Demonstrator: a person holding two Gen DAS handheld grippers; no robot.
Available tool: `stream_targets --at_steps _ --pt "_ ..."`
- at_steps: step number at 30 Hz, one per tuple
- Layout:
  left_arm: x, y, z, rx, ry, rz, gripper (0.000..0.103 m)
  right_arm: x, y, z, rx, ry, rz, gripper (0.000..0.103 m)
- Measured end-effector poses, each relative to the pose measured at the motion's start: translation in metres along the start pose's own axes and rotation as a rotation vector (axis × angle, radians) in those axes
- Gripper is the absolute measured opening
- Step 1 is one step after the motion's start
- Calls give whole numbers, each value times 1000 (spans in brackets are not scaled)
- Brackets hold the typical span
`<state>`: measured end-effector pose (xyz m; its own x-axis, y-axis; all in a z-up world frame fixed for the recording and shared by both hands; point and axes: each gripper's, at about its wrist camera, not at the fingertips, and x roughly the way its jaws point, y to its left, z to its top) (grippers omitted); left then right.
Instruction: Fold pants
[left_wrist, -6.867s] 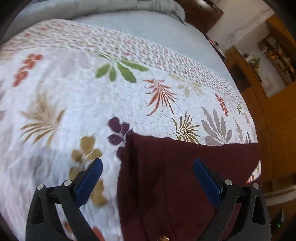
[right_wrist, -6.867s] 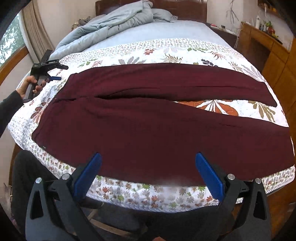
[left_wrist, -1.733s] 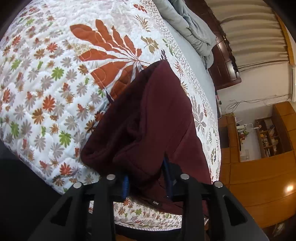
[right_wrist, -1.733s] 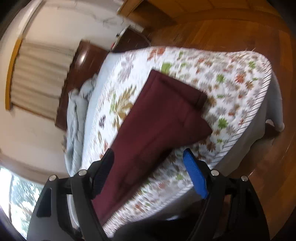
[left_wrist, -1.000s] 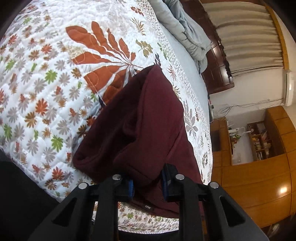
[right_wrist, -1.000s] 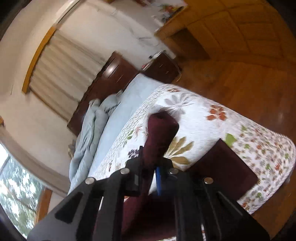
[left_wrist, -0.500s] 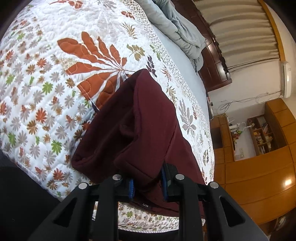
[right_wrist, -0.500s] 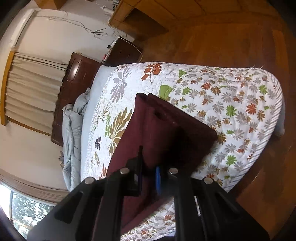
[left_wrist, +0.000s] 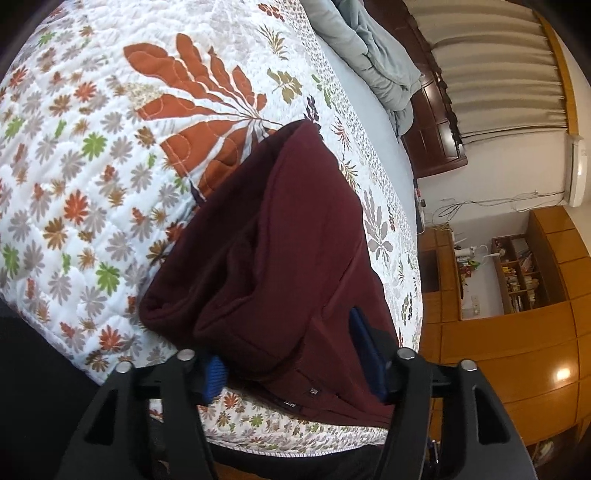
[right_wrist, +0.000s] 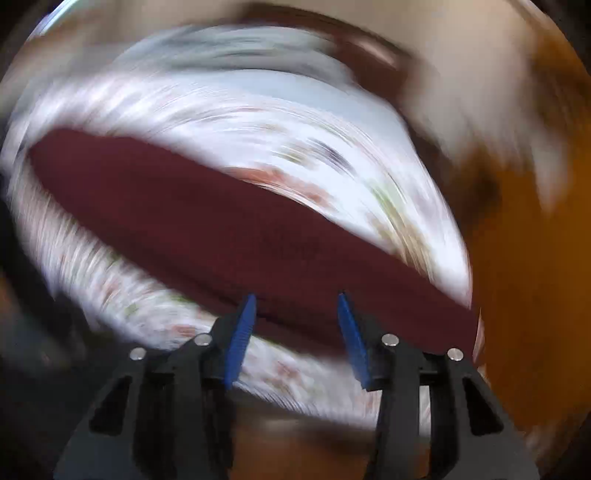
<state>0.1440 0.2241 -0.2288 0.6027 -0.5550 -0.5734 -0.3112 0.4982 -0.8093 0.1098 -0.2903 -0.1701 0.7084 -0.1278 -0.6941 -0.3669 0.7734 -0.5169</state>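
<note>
The dark maroon pants (left_wrist: 280, 229) lie in a folded heap near the edge of a floral quilt (left_wrist: 74, 155). My left gripper (left_wrist: 290, 363) sits at the heap's near end. Its jaws are opening, and a thick fold of cloth still lies between the blue pads (left_wrist: 364, 347) without being pinched. The right wrist view is badly blurred by motion. In it the pants (right_wrist: 207, 221) stretch as a long maroon band across the quilt (right_wrist: 229, 122). My right gripper (right_wrist: 295, 326) hovers at the band's near edge, jaws opening, with nothing clamped between its fingers.
A crumpled grey-blue duvet (left_wrist: 373, 62) lies at the far end of the bed by a dark wooden headboard (left_wrist: 432, 122). Wooden cabinets and shelves (left_wrist: 517, 280) stand to the right, beyond the bed's edge. The quilt drops off just below my left gripper.
Both grippers were shut on pants cloth half a second ago and now stand apart, the cloth released. The right view has swung hard and blurred; the left one has barely shifted.
</note>
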Motion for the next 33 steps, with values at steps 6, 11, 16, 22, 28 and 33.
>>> stream_targets --at_steps 6,11,16,22,28,33 --pt "0 -8 -8 55 7 45 65 24 130 45 -567 -124 -8 52" --pt "-2 -11 -13 76 -16 59 52 42 175 66 -687 -181 1 51" --pt "-7 0 -13 47 -23 54 33 33 199 78 -656 -219 27 38" --pt "-9 7 -13 26 -4 33 32 32 225 96 -664 -232 62 26" --pt "-8 7 -9 16 29 12 41 41 246 107 -712 -220 80 26" --pt "-7 6 -8 31 27 28 26 52 251 110 -736 -190 53 7"
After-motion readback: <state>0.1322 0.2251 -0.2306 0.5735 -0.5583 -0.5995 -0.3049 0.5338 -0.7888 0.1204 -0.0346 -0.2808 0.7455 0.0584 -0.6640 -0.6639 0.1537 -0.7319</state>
